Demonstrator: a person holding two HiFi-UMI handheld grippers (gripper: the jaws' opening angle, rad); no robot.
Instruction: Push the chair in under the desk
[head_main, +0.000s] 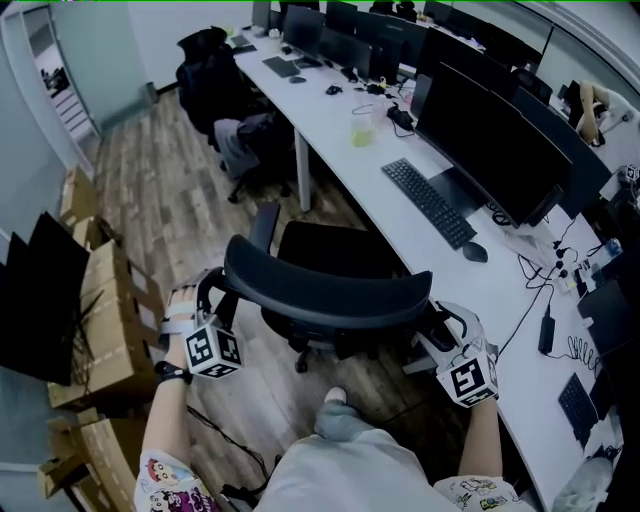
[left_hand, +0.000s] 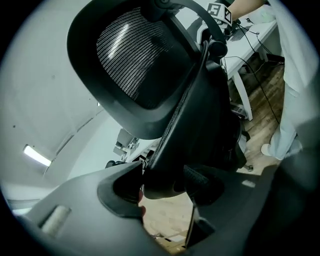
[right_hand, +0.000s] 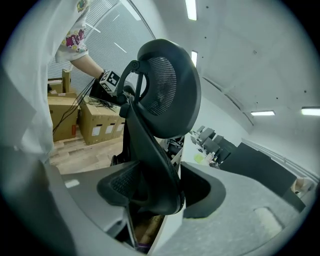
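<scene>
With left gripper (left_hand: 162, 182) clamped on the 9 o'clock end of the backrest (head_main: 330, 292) of the chair (head_main: 335, 255), and right gripper (right_hand: 152, 189) clamped on the 3 o'clock end, push through both evenly, so as not to swivel the seat. Aim toward 1 o'clock, at the desk (head_main: 340, 130) edge; seat just short of that edge, not yet under it. Steer for the opening in front of the keyboard (head_main: 428, 203), well clear of the white desk leg (head_main: 302, 170) at 11 o'clock. Hold both clamps firm on the frame. Expect some wander on the wood floor, probably, and correct with a little more push on one side. Mind the armrest (head_main: 262, 225), likely first to meet the desk top.

Seen only from the head view: desk, keyboard, monitor (head_main: 490, 145), the closeness of seat and desk edge, and a shoe (head_main: 335, 398) at 6 o'clock, close behind the chair's base. Not seen from there: the jaws themselves, tucked behind the backrest ends.

Seen only from the two gripper views: frame edge seated between the pads on each side, and the backrest's mesh weave. From the left gripper view, also the other gripper's marker cube at 1 o'clock; from the right gripper view, cardboard boxes (right_hand: 97, 125) at 9 o'clock.
</scene>
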